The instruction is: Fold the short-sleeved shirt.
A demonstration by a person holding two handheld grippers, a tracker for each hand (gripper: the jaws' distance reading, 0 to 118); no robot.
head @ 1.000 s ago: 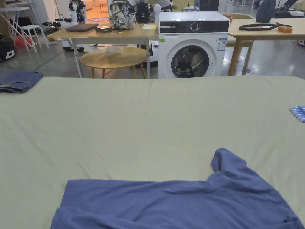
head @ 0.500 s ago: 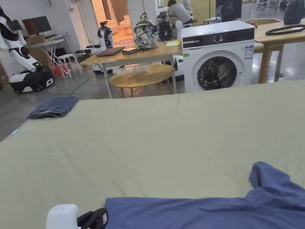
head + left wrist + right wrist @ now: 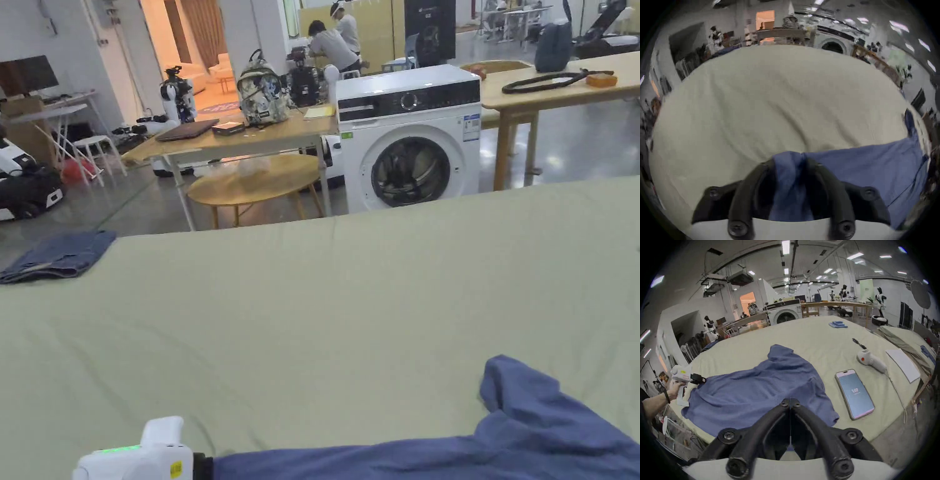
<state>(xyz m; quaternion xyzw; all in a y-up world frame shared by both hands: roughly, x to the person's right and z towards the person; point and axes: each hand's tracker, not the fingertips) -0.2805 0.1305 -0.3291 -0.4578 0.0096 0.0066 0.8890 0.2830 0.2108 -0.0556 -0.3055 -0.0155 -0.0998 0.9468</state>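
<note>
Risk first: our left claw (image 3: 788, 162) pinches a bunched corner of the one blue shirt (image 3: 756, 391), so a hard pull could, we judge, drag the cloth crooked or slip the corner free. Our right claw (image 3: 790, 402) hovers over the shirt's near edge, jaws closed on nothing. Beyond it, to its right on the bench (image 3: 810, 339), we count one phone (image 3: 854, 393) and one spare gripper (image 3: 871, 361).
</note>
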